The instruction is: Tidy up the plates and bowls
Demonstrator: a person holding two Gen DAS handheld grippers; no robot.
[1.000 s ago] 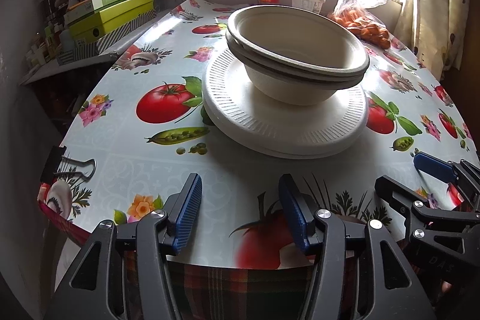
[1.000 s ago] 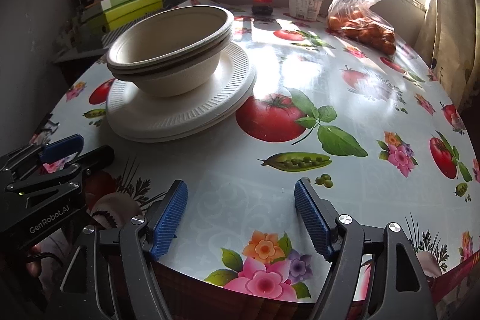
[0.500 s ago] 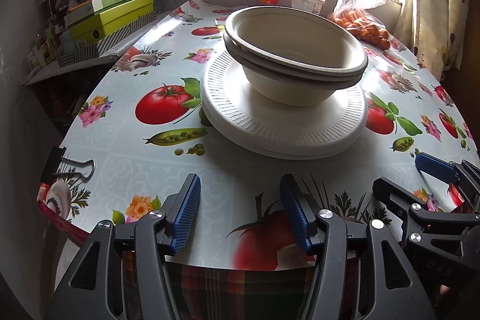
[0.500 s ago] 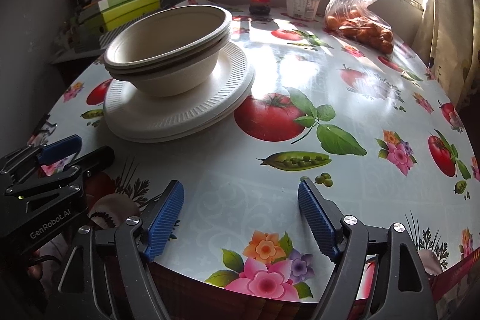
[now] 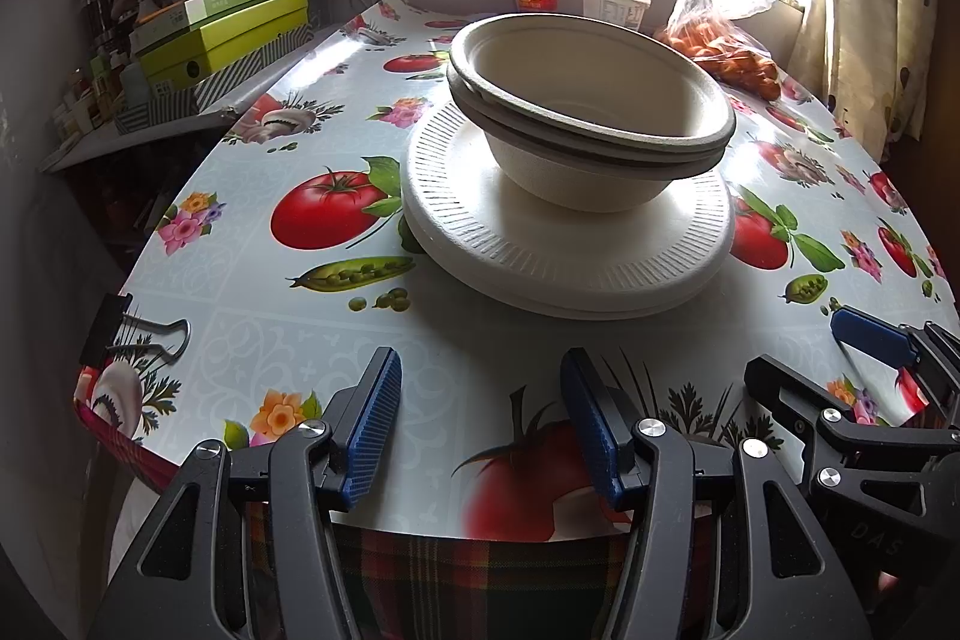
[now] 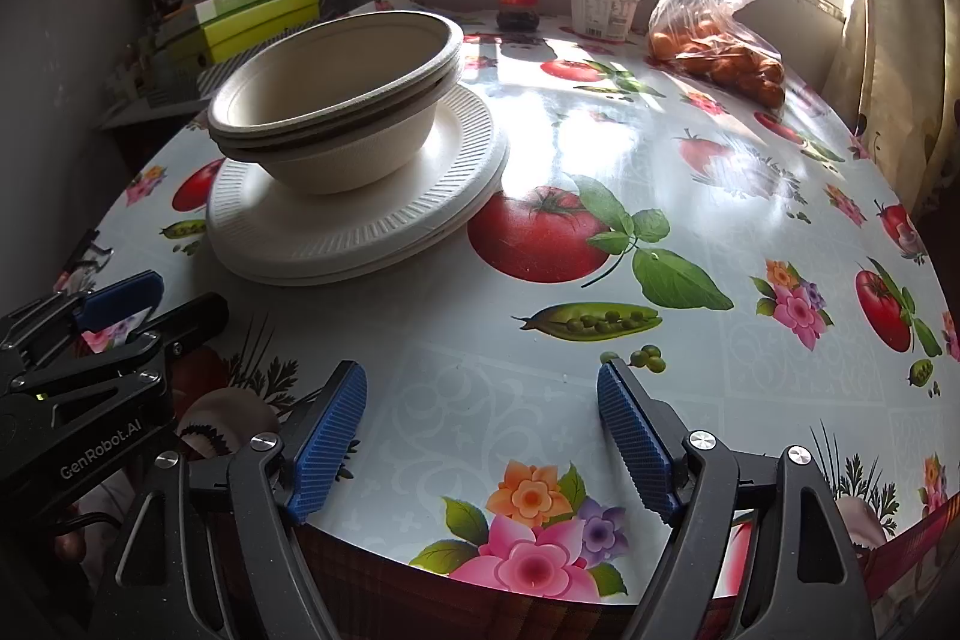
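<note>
While both hands basically sit parked at the near edge of the surface (image 6: 540,340), the right claw (image 6: 480,436) has just been spreading its jaws wider with nothing between them, and the left claw (image 5: 480,430) hangs open and empty too. The nested bowls (image 5: 591,118) sit on the stacked plates (image 5: 570,250), straight ahead of the left claw and ahead-left of the right. My guess: everything's stacked, so that widening looks like letting go, job pretty much done.

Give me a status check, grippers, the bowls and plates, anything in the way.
Left gripper open, empty. Right gripper open, empty, jaws just widened. Bowls nested on stacked plates, untouched. Nothing between grippers and stack.
</note>
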